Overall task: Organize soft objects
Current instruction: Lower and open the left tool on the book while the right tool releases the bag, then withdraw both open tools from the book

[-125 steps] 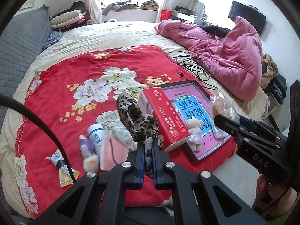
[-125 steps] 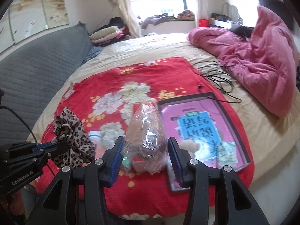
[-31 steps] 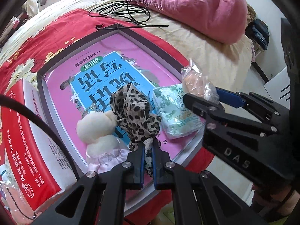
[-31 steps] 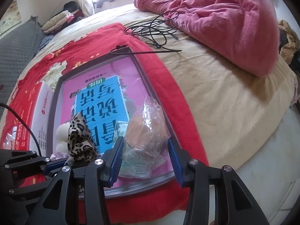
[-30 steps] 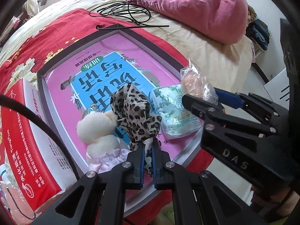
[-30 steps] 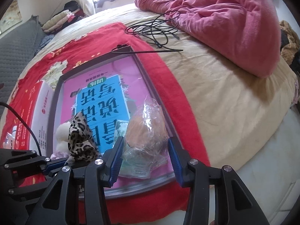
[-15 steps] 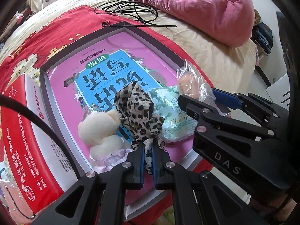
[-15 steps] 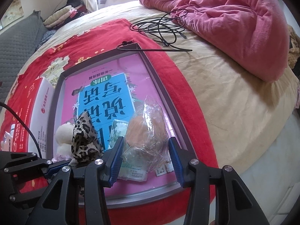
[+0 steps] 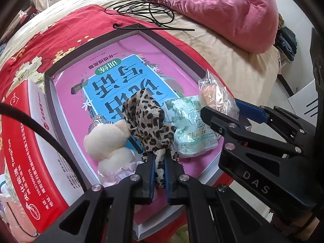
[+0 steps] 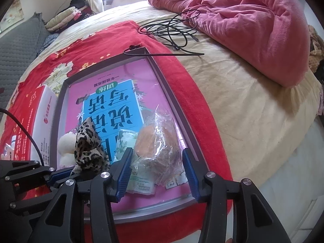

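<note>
A shallow grey tray (image 9: 172, 46) with a pink and blue book cover inside lies on the red floral blanket. My left gripper (image 9: 159, 162) is shut on a leopard-print cloth (image 9: 147, 121), which stands up between a white plush toy (image 9: 107, 141) and a pale green tissue pack (image 9: 190, 129). My right gripper (image 10: 157, 158) is shut on a clear plastic bag (image 10: 158, 137) with something orange-brown inside. The bag sits low over the tray's near right corner, partly on the tissue pack (image 10: 125, 141). The leopard-print cloth (image 10: 89, 145) and my left gripper (image 10: 70, 172) show at the lower left of the right wrist view.
A red and white box (image 9: 26, 141) lies along the tray's left side. A coiled black cable (image 10: 172, 30) reaches the tray's far corner. A pink quilt (image 10: 253, 20) is heaped at the far right. The bed's edge drops away just right of the tray.
Since the earliest frames both grippers have carried the cloth and the bag from the blanket over to the tray. In the last second they have hardly moved.
</note>
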Available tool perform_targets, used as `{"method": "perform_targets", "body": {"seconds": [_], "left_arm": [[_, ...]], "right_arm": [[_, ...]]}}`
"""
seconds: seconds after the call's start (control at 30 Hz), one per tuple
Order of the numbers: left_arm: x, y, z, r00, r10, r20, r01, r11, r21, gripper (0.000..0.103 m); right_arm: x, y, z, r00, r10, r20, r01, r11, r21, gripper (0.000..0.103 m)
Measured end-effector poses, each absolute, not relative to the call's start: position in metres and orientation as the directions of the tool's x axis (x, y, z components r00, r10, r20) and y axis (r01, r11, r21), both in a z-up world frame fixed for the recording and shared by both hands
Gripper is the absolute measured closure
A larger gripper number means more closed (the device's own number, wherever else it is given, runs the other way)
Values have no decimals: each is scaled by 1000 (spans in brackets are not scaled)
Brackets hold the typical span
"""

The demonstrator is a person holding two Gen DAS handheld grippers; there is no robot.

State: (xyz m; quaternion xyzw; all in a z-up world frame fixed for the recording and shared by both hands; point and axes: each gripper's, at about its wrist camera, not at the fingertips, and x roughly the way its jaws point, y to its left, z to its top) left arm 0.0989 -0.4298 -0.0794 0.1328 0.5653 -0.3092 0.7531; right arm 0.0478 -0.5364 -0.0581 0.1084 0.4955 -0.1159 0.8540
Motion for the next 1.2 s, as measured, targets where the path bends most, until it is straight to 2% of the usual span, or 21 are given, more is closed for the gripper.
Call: {"method": "perform_targets", "body": {"seconds": [0.1,0.27,0.3,0.53,0.63,0.9,1.07,1.2], "left_arm": [[98,-430,-77,177,-316,-932,622,770,-143,90],[97,-429,-70,188,-323,-927,627,767,-140,69],[97,-429,-68,191,-326,-926,627,766,-140,68],[94,-422,-56,205,-337,-919,625,768,-142,59],[92,-418,-50,209,-346,-914,623,768,-149,58],[83,-403,-30,230,-372,-899,621,768,-159,58],[76,-390,-15,244,-390,-888,611,773,-171,51],[69,-376,-3,258,-402,-879,604,777,-178,51]], "right_arm": [[46,-537,-56,484,-88,-871,308,948,75,52],[44,-538,-54,485,-94,-870,310,948,71,48],[44,-538,-53,487,-94,-868,314,947,74,46],[42,-537,-45,495,-91,-864,318,944,83,44],[41,-536,-40,504,-91,-859,319,944,88,38],[37,-532,-26,521,-91,-849,321,942,96,34],[32,-528,-13,541,-100,-835,325,940,98,33],[29,-522,0,559,-108,-822,326,940,98,30]]}}
